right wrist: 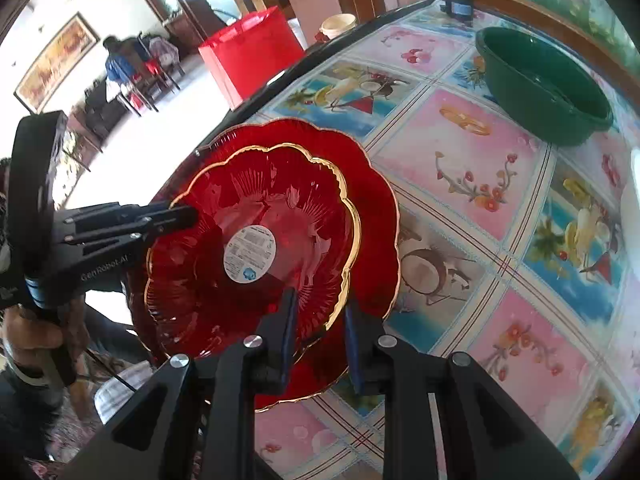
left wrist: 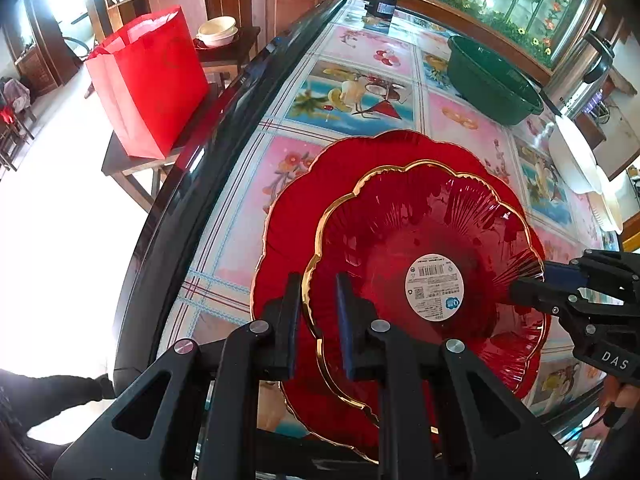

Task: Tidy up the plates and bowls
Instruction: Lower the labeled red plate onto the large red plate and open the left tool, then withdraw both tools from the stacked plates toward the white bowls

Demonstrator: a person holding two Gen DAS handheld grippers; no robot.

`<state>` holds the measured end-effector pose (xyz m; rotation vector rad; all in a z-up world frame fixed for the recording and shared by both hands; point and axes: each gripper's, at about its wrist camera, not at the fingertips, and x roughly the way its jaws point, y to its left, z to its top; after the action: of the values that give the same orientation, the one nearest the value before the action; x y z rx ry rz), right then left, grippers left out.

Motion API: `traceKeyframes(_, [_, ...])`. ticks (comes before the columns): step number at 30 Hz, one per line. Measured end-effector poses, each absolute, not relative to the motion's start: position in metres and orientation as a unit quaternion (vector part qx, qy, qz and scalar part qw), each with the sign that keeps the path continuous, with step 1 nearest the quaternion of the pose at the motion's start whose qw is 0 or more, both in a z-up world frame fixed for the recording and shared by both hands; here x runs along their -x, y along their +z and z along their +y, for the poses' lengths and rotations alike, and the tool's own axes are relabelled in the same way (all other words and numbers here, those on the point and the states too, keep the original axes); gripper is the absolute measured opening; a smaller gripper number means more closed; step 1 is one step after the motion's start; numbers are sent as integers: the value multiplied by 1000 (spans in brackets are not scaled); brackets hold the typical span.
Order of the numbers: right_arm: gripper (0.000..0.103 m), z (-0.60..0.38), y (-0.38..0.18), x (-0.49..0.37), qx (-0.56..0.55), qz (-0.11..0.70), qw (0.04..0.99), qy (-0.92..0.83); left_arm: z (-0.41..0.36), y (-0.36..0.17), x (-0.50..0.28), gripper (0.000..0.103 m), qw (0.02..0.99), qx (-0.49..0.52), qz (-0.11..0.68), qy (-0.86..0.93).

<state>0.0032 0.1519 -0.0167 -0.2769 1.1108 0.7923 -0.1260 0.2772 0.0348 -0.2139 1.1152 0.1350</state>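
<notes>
1. You are working at a table [left wrist: 248, 216] covered in a glossy cloth of pink and blue fruit-and-flower squares, with a dark raised rim along its edge.
2. A small red glass plate [left wrist: 404, 220] with a scalloped gold rim sits above a larger red scalloped plate [left wrist: 344, 160], both near the table's edge closest to you. Whether the small plate rests on the large one or is lifted off it cannot be told.
3. A round white barcode sticker [left wrist: 435, 287] sits at the centre of the small plate.
4. Your left gripper [left wrist: 318, 312] straddles the small plate's gold rim, one finger outside and one inside; the fingers stand slightly apart, and it is unclear whether they press the glass.
5. Your right gripper [right wrist: 320, 320] meets the opposite side of the same rim in the same way, fingers a little apart, grip unclear.
6. A dark green basin [left wrist: 492, 80] stands farther along the table, well apart from the plates.
7. A white dish [left wrist: 574, 156] lies near the table's right side.
8. Beyond the table's edge, a red gift bag [left wrist: 148, 80] stands on a low wooden stool.
9. Behind the bag, cream bowls [left wrist: 218, 31] are stacked on a small dark side table.
</notes>
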Motion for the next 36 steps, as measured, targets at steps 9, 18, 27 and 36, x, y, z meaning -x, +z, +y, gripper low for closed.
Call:
traceKeyframes(9, [23, 159, -14, 2, 185, 511, 760, 355, 276, 31, 125, 17, 842, 101, 526, 61])
traceKeyframes(18, [27, 169, -12, 5, 223, 510, 754, 349, 275, 30, 123, 17, 841, 98, 527, 69])
traceKeyframes(27, [40, 167, -5, 16, 229, 497, 760, 351, 275, 33, 122, 17, 849, 101, 513, 81])
traceKeyframes(36, [57, 139, 22, 29, 195, 426, 823, 320, 261, 65, 130, 53, 887, 92, 440, 104])
